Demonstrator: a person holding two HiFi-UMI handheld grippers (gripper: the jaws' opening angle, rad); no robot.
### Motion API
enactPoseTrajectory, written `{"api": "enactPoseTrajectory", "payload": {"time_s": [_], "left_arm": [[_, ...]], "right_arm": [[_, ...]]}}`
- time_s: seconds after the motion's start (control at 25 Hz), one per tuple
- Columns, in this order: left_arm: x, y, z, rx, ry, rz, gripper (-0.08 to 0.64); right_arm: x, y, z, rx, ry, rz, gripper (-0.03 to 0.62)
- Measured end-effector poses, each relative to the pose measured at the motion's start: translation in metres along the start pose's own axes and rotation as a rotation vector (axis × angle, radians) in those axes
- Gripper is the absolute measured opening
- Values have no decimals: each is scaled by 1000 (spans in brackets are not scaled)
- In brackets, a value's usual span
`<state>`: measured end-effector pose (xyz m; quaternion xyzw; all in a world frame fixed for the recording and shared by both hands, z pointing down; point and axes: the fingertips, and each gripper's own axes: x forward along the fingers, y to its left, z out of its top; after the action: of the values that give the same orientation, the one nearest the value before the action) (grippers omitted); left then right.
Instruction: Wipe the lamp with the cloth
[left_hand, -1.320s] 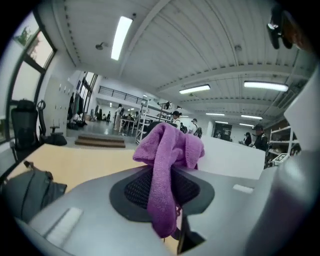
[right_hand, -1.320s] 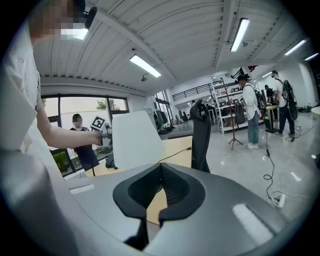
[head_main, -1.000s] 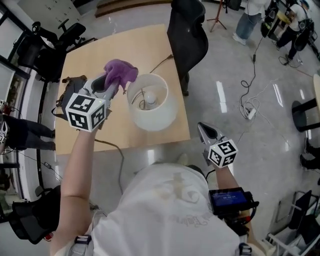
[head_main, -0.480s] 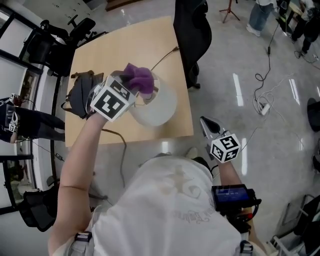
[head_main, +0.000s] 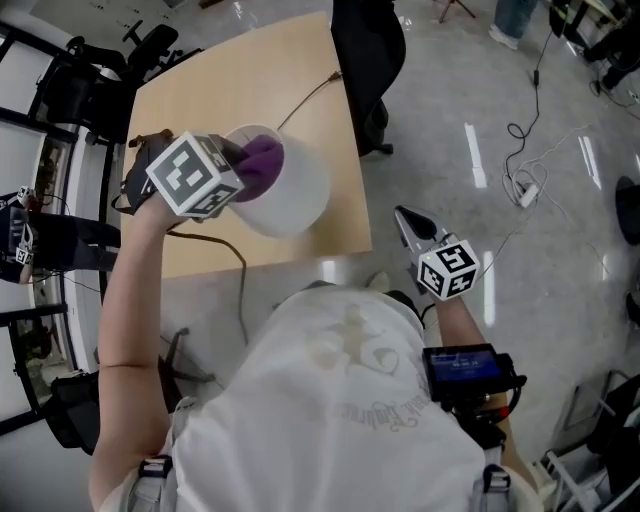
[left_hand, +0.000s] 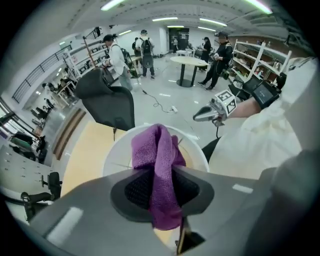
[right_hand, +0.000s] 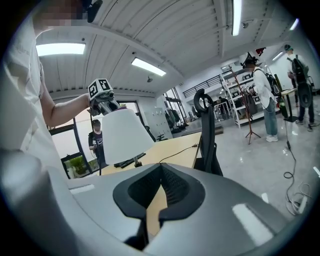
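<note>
Wiping step: left tongs (left_hand: 162, 187) clamping purple cloth (left_hand: 157, 150), pressing it into top opening of lamp (head_main: 295, 190), which is standing at near right part of bench (head_main: 220, 80). Keeping pressure light and sweeping along rim is best; shade is probably tipping easily. Meanwhile right tongs (head_main: 403, 218) staying closed, empty, off bench; could be steadying shade.
</note>
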<state>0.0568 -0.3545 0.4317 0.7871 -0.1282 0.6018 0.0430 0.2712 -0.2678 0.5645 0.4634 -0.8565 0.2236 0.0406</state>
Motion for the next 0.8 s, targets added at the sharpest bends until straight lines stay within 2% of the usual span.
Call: {"api": "enactPoseTrajectory", "payload": {"time_s": [0.12, 0.24, 0.32, 0.4, 0.56, 0.68, 0.8], "left_arm": [[-7, 15, -20, 6, 75, 14, 87], [-10, 31, -12, -58, 32, 138, 87], [-14, 36, -1, -108, -51, 205, 87], [-24, 35, 6, -131, -145, 240, 87], [-47, 20, 17, -204, -366, 214, 86], [-69, 17, 21, -257, -513, 252, 87], [-93, 15, 31, -276, -656, 294, 87]], "right_arm": [[13, 5, 4, -10, 11, 16, 12], [13, 1, 1, -9, 30, 39, 12], [11, -5, -2, -6, 39, 48, 12], [10, -7, -3, -1, 47, 53, 14], [9, -2, -9, 12, 63, 62, 14], [7, -1, -13, 33, 64, 62, 14], [6, 0, -12, 31, 63, 62, 14]]}}
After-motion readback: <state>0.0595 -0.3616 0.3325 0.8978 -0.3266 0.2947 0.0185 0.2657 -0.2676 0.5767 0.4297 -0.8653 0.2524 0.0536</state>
